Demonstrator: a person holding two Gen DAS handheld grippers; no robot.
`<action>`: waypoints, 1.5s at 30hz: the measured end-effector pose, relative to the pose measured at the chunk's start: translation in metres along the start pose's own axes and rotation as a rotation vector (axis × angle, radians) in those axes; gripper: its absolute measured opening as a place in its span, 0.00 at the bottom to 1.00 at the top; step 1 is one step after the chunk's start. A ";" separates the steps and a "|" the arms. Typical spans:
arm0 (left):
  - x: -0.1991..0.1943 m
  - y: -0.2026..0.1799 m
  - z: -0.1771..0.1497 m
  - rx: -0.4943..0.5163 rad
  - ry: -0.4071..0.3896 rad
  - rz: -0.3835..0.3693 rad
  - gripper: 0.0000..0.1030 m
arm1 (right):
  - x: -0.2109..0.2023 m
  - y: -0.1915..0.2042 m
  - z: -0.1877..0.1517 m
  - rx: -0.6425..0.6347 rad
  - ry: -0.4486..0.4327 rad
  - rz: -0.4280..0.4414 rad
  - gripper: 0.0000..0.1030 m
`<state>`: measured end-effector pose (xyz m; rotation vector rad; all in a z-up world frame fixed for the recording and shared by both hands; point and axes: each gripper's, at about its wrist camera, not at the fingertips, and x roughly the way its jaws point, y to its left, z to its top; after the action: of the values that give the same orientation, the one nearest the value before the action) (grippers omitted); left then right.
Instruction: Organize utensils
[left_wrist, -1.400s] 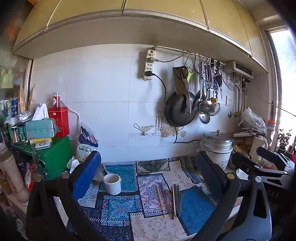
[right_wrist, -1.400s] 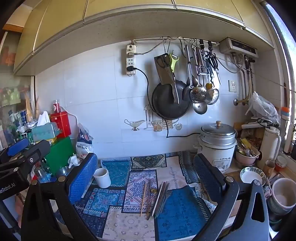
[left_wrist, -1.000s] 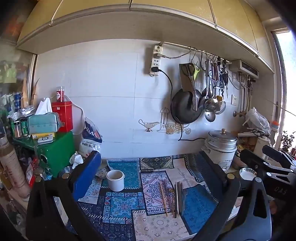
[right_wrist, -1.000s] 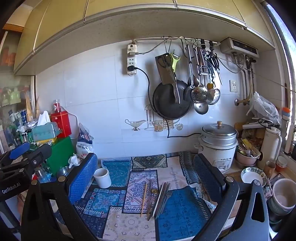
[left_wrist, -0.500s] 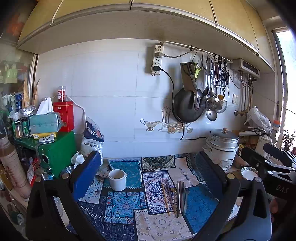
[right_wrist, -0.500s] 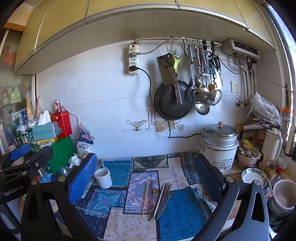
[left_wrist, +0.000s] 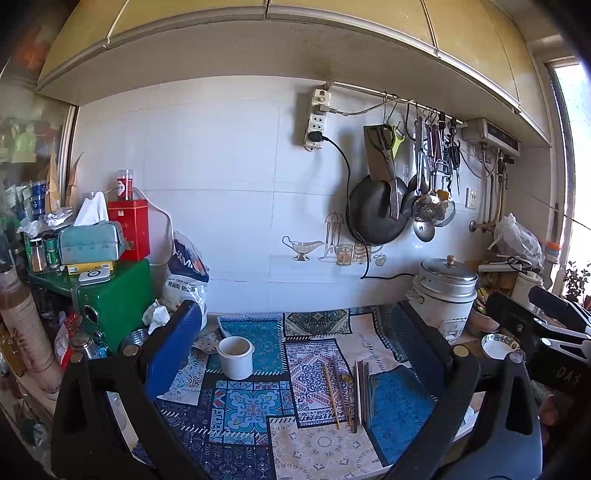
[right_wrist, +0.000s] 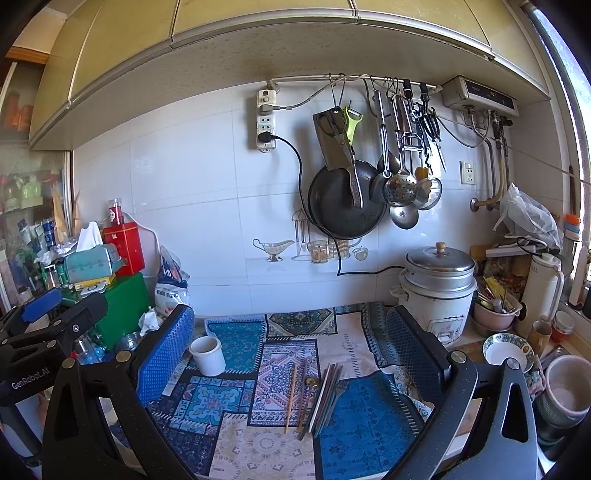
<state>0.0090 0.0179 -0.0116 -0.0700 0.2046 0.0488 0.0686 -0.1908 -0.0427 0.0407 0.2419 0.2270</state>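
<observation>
Left wrist view: left tool (left_wrist: 295, 350) is hanging wide open, holding nothing; right tool (right_wrist: 291, 354) likewise. Chopsticks (right_wrist: 291, 398) and other utensils (right_wrist: 325, 397) are lying loose on the counter mat (right_wrist: 236, 395), near the white cup (right_wrist: 207, 355), probably their destination.

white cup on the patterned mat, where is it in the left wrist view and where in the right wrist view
Left wrist view: the white cup stands left of centre, beside the left gripper's blue finger.
Right wrist view: the white cup stands lower left, just beyond the right gripper's blue finger.
Shared landmark: the rice cooker at the mat's far right.
</observation>
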 end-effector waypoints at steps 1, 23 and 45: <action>0.000 0.000 0.000 0.000 -0.001 -0.001 1.00 | 0.000 0.000 0.000 0.000 0.000 -0.002 1.00; -0.001 0.007 0.003 -0.037 0.005 0.000 1.00 | 0.004 0.000 -0.002 -0.004 0.016 -0.001 1.00; 0.015 0.007 0.000 -0.030 0.018 0.015 1.00 | 0.020 -0.008 -0.010 0.005 0.055 -0.027 1.00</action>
<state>0.0229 0.0254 -0.0151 -0.0984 0.2227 0.0662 0.0871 -0.1939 -0.0573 0.0358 0.2977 0.2009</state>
